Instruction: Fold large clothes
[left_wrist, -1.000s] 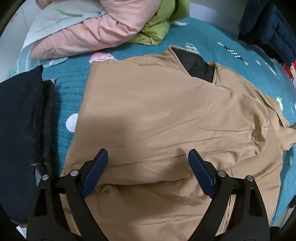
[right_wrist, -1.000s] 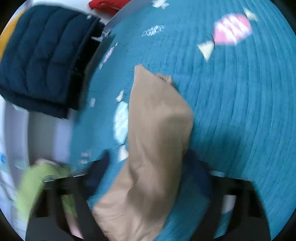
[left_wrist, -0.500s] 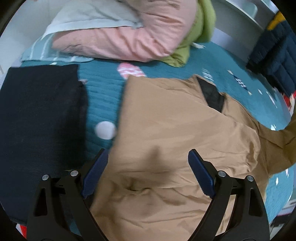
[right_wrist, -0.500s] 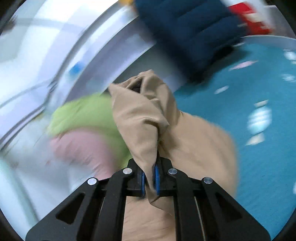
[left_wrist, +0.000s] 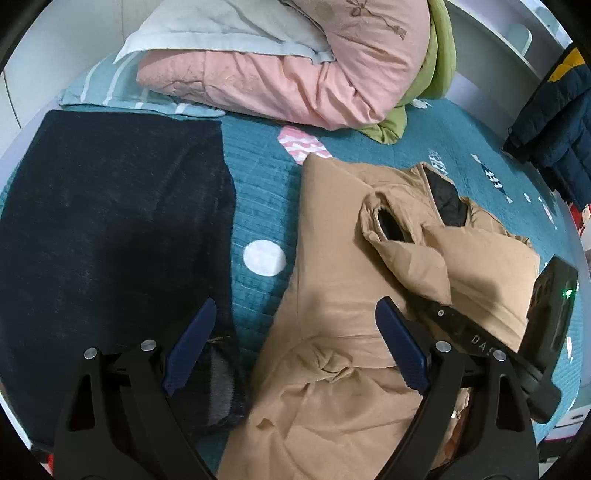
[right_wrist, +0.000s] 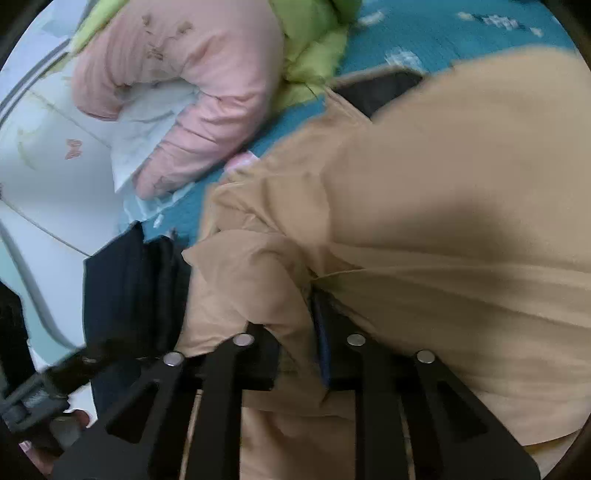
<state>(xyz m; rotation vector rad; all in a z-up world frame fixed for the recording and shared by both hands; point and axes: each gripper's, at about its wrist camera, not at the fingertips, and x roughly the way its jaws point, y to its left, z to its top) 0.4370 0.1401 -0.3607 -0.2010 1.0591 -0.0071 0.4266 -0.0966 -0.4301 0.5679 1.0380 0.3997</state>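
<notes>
A tan jacket with a black lining lies on the teal bedspread. Its right sleeve is folded across the chest. My left gripper is open and empty, hovering over the jacket's lower left edge. My right gripper is shut on a fold of the tan sleeve, low over the jacket; its body shows at the right of the left wrist view.
A folded black garment lies left of the jacket. A pink jacket, a green one and a white pillow sit at the bed's head. A navy puffer jacket hangs at the right.
My right gripper has carried the sleeve from high in the air down across the jacket's chest. My left gripper has shifted left toward the black garment and stayed open.
</notes>
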